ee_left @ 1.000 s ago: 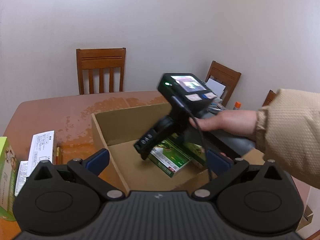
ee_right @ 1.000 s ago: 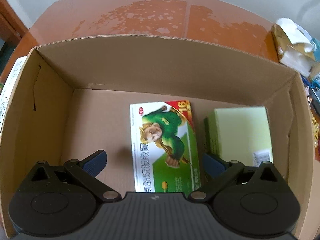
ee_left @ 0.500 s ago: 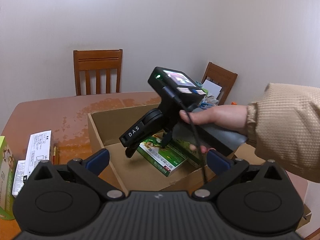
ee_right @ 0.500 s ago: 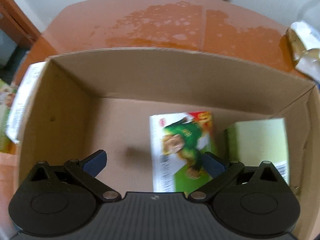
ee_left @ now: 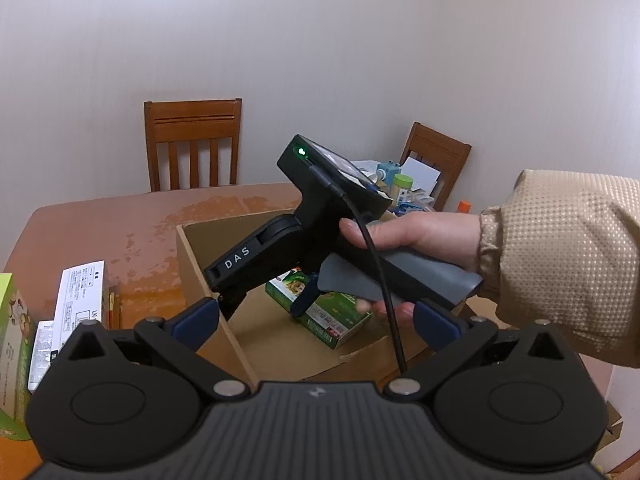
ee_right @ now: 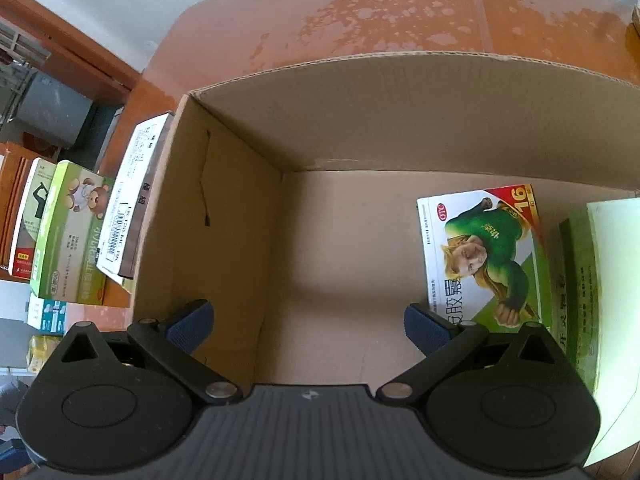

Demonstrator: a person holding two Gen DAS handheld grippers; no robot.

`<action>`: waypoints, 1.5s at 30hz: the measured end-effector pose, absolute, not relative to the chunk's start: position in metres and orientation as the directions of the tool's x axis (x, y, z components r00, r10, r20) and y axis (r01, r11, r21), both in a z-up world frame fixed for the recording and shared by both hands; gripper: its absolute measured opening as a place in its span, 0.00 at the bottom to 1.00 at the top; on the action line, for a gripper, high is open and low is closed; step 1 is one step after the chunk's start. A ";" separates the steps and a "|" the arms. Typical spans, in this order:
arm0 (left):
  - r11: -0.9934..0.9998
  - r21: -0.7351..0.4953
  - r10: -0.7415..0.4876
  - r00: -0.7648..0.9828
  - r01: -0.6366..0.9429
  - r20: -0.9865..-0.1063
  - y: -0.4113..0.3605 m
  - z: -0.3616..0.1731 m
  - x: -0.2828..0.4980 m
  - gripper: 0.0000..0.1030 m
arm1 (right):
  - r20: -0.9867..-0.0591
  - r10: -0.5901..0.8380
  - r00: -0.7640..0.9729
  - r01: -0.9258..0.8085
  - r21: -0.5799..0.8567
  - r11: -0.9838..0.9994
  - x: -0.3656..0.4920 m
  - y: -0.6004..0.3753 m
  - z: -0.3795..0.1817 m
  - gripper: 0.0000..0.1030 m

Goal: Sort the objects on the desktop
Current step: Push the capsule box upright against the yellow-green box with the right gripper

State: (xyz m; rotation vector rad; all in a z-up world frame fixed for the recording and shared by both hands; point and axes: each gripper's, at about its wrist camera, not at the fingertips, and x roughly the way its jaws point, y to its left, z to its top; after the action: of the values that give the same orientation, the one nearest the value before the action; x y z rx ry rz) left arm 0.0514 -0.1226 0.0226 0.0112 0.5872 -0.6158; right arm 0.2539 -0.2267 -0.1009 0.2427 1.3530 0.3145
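Two flat boxes down in the brown cardboard box (ee_right: 360, 128): a shiny green and white medicine box (ee_right: 480, 248) and a pale green box (ee_right: 600, 280) just beside it, with lots of bare floor left inside. More small boxes outside on the orange surface (ee_right: 400, 12), such as a white labelled box (ee_right: 132, 196) leaning by the wall and a green bear box (ee_right: 72, 236), so sorting looks partly done. Right gripper (ee_right: 306, 320) over the box, spread wide and holding nothing; left gripper (ee_left: 316, 320) spread wide too, holding nothing
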 end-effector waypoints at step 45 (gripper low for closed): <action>0.799 -0.164 -0.567 0.634 0.578 -0.526 -0.136 0.017 0.050 1.00 | -0.850 0.363 0.382 0.137 0.440 0.887 0.244 -0.293 -0.074 1.00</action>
State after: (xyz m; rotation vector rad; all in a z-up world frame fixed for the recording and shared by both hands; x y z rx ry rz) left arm 0.0501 -0.1363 0.0173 0.0202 0.5945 -0.6543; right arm 0.2438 -0.2932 -0.0738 0.4864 1.1829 0.1514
